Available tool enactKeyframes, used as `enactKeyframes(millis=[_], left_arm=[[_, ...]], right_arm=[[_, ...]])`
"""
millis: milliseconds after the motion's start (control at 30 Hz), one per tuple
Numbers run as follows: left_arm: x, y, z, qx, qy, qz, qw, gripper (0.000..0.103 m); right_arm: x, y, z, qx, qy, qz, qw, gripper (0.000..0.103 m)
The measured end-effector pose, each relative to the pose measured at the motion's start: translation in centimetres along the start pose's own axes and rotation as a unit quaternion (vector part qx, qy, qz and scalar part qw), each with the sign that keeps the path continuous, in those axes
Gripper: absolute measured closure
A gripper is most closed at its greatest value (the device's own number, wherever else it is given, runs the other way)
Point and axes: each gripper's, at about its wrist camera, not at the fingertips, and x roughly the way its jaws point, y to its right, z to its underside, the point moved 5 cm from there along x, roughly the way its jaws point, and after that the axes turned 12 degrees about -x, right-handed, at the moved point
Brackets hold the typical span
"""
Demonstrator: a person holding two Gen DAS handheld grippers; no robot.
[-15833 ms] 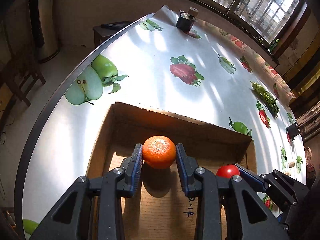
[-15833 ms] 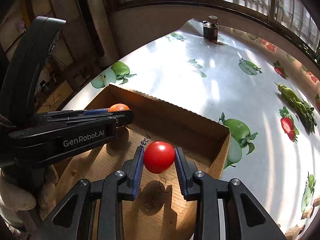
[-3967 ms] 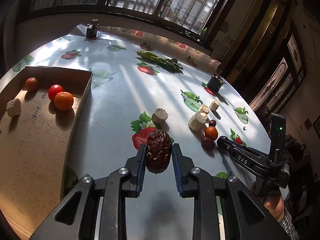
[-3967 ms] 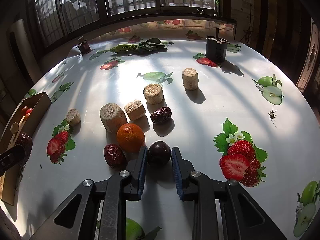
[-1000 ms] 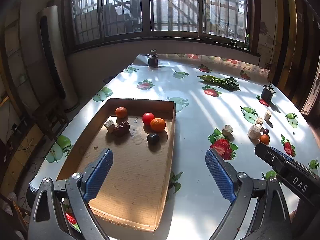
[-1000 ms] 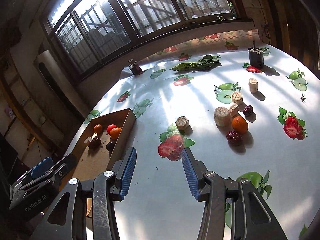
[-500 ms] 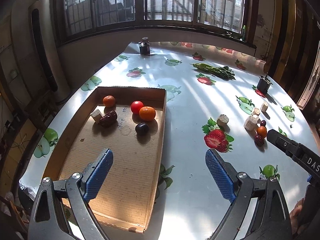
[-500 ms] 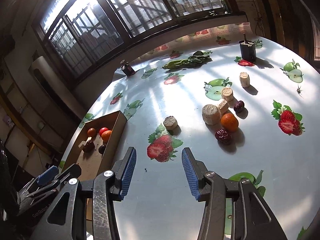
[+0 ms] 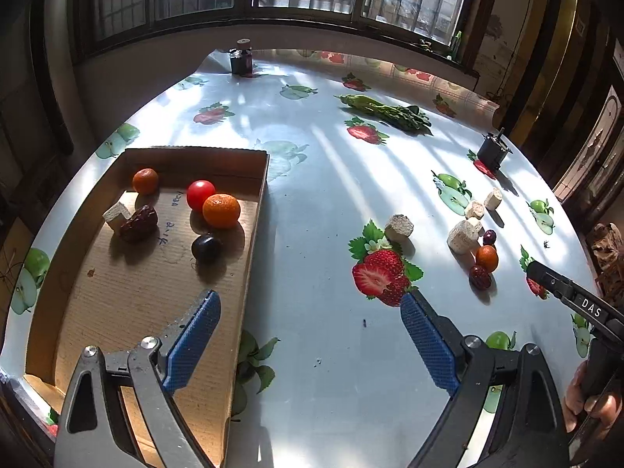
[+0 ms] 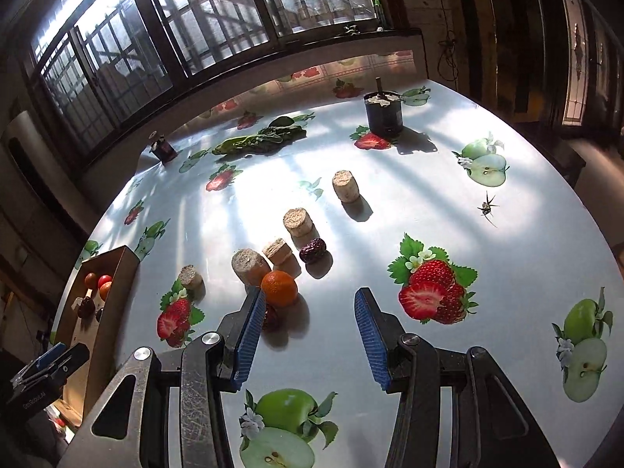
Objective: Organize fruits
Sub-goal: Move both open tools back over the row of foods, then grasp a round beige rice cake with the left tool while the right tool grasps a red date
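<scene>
The left gripper (image 9: 310, 335) is spread wide and empty, held above the cardboard tray (image 9: 249, 249) edge. Toward eleven o'clock in the tray, a mandarin (image 9: 221, 210), tomato (image 9: 200, 193) and dark plum (image 9: 206, 247) are seen. The right gripper (image 10: 308, 335) is likewise parted, empty, with an orange (image 10: 279, 288) at its eleven o'clock.

Table (image 10: 429, 179) — box (image 9: 249, 234), orange (image 10: 279, 288), 5 corks (image 10: 345, 186).
</scene>
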Motion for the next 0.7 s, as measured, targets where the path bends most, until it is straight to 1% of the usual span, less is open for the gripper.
enactKeyframes(millis=[100,133,200,267,333,433,567,700], left_arm=[[1.7,1.9,-1.2,0.023,-0.001,-0.011,0.9997,0.010],[2.6,2.6,-1.6,0.028,-0.003,-0.005,0.9996,0.010],[4.3,3.7,-1.9,0.040,-0.010,-0.006,0.9991,0.010],[6.0,4.8,-2.3,0.050,-0.014,0.004,0.9987,0.010],[7.7,5.8,-2.5,0.062,-0.011,0.005,0.9980,0.010],[9.6,7.1,-2.5,0.077,-0.019,0.021,0.9967,0.010],[10.9,8.6,-2.1,0.101,-0.012,0.037,0.9941,0.010],[11.9,8.9,-1.4,0.103,-0.024,0.051,0.9931,0.010]], right_arm=[[2.8,-1.1,0.5,-0.016,-0.035,-0.016,0.999,0.052],[3.4,-1.3,0.6,-0.020,-0.041,-0.017,0.999,0.052],[4.8,-1.7,0.8,-0.025,-0.052,-0.015,0.998,0.052],[5.7,-1.9,1.0,-0.026,-0.060,-0.014,0.998,0.052],[6.2,-2.2,1.1,-0.028,-0.061,-0.017,0.998,0.052],[6.4,-2.8,0.8,-0.044,-0.056,-0.008,0.997,0.052],[6.7,-3.5,0.7,-0.066,-0.049,-0.001,0.997,0.052],[7.0,-3.9,0.6,-0.080,-0.043,0.008,0.996,0.052]])
